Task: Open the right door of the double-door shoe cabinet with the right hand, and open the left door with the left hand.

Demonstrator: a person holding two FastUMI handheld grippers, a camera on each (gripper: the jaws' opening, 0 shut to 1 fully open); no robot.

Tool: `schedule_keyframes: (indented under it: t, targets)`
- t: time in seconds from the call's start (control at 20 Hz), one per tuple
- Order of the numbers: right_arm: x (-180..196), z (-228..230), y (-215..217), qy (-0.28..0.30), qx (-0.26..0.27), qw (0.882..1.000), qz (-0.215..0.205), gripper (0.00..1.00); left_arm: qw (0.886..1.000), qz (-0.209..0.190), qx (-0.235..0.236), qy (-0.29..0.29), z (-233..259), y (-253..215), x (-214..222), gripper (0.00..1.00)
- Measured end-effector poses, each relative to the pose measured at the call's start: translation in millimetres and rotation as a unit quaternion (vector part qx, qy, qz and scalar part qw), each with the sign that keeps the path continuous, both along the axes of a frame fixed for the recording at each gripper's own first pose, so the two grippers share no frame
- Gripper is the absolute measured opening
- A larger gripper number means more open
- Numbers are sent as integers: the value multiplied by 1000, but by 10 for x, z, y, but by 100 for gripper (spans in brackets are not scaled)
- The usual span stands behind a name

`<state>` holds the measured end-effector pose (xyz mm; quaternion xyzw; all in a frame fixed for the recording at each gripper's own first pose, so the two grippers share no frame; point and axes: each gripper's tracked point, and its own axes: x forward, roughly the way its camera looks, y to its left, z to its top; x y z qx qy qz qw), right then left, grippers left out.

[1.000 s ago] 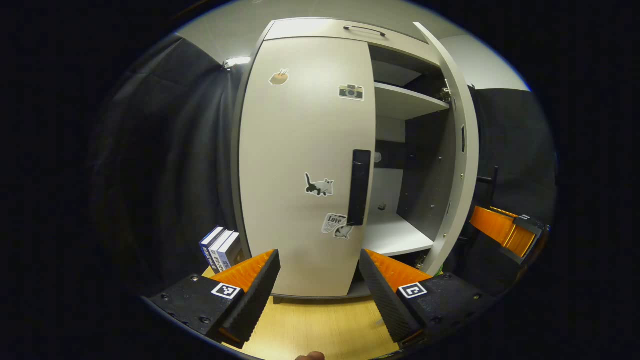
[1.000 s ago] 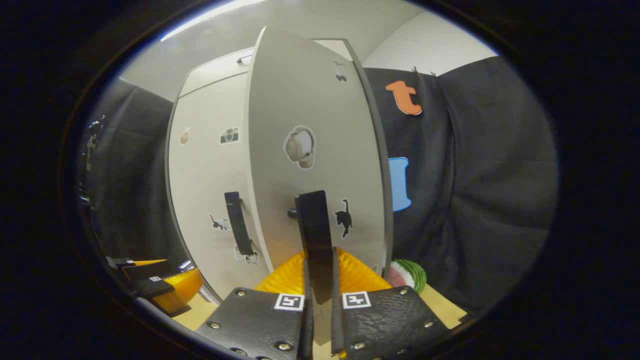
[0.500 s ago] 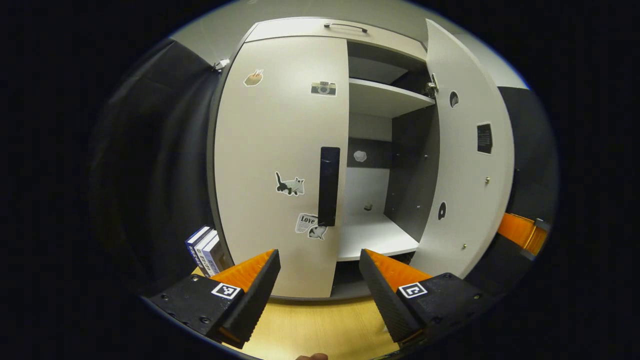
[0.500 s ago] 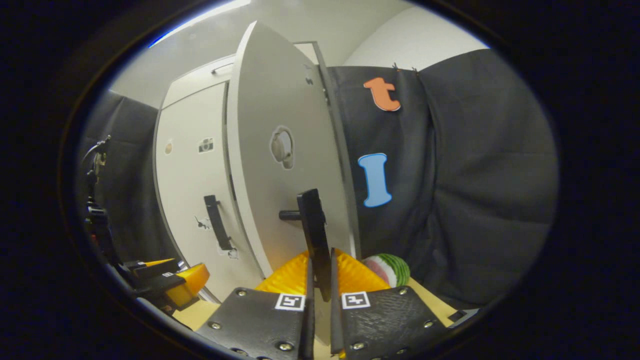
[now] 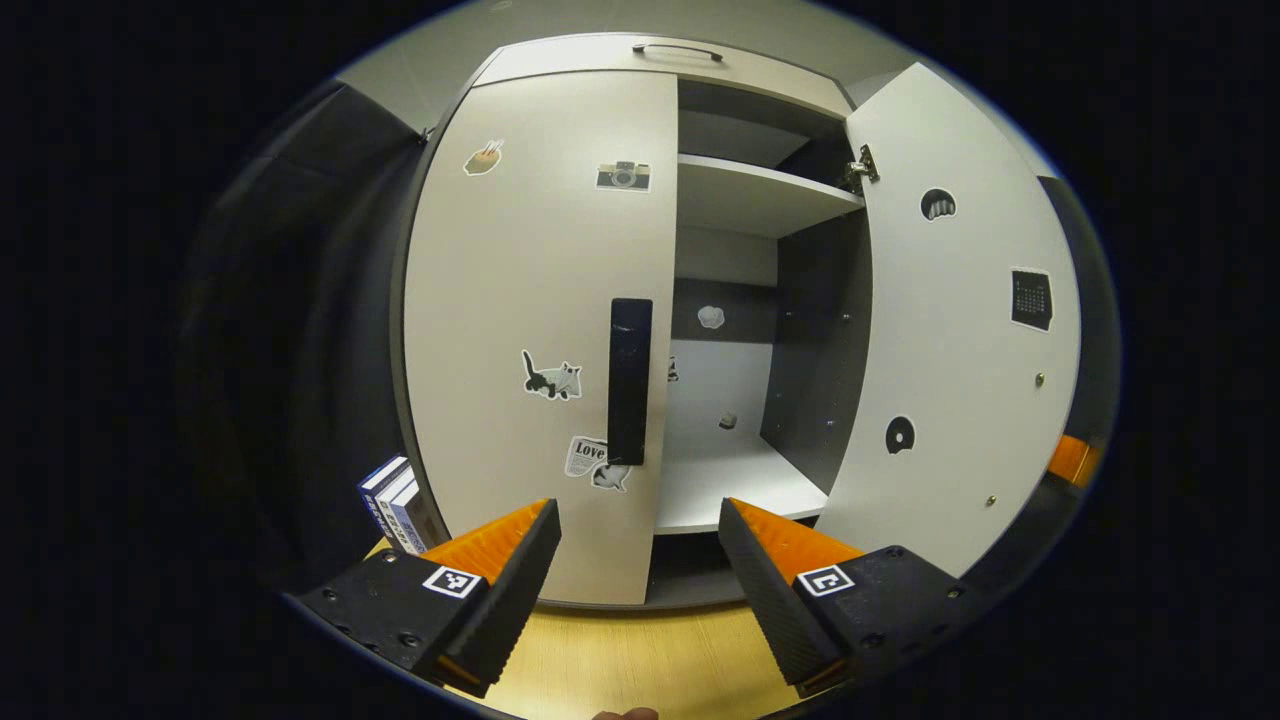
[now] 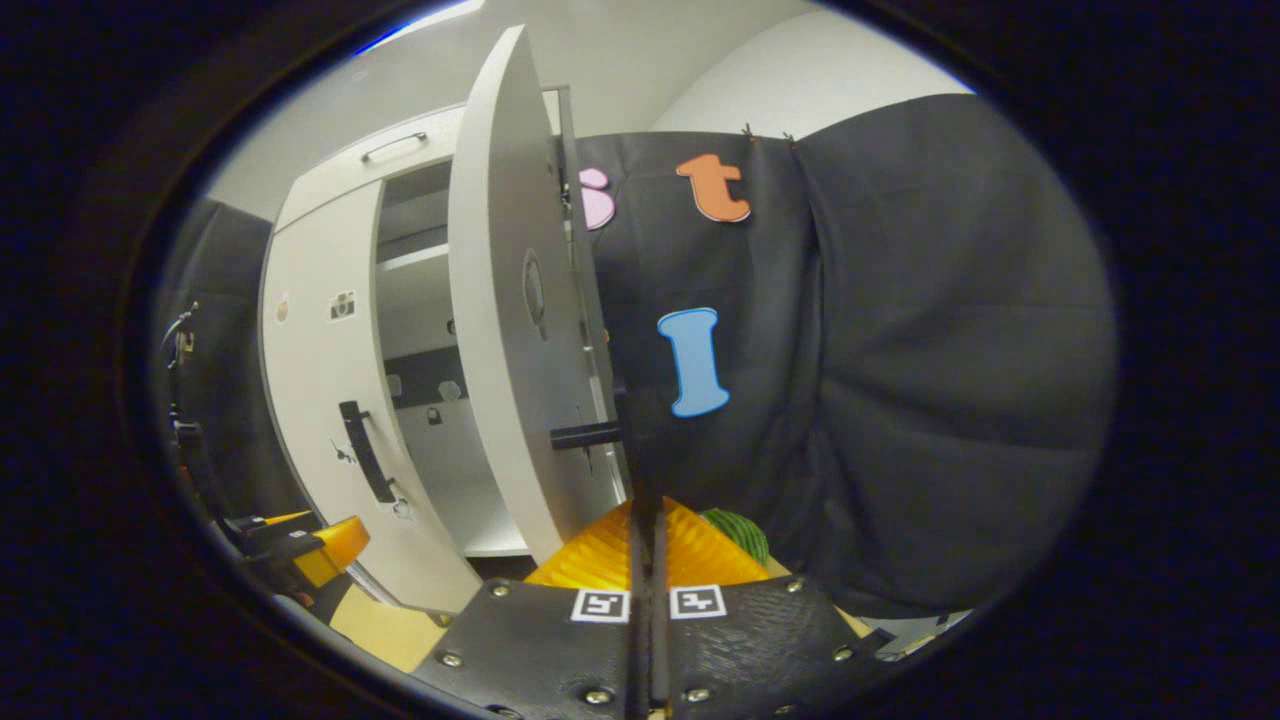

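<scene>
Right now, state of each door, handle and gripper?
Right door: swung wide open.
Left door: closed.
Left door handle: untouched.
Right door handle: clamped edge-on between the fingers.
Left gripper: open, short of the left door.
Right gripper: shut on the handle.

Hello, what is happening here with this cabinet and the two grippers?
A person is opening a double-door shoe cabinet with two handheld grippers. The right gripper is shut on the right door's handle, and the right door stands wide open, showing the shelves. The left gripper is open and apart from the left door, which is closed.
</scene>
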<state>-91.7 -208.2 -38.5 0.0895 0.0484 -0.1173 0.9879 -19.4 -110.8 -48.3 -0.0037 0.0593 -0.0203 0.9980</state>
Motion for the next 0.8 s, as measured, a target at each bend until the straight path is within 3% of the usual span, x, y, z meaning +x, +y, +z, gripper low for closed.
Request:
schedule_keyframes:
  t: [0.8]
  targets:
    - [26, -13, -148, -3, 11, 999, 53, 3, 998, 47, 13, -28, 238, 260, 879, 99]
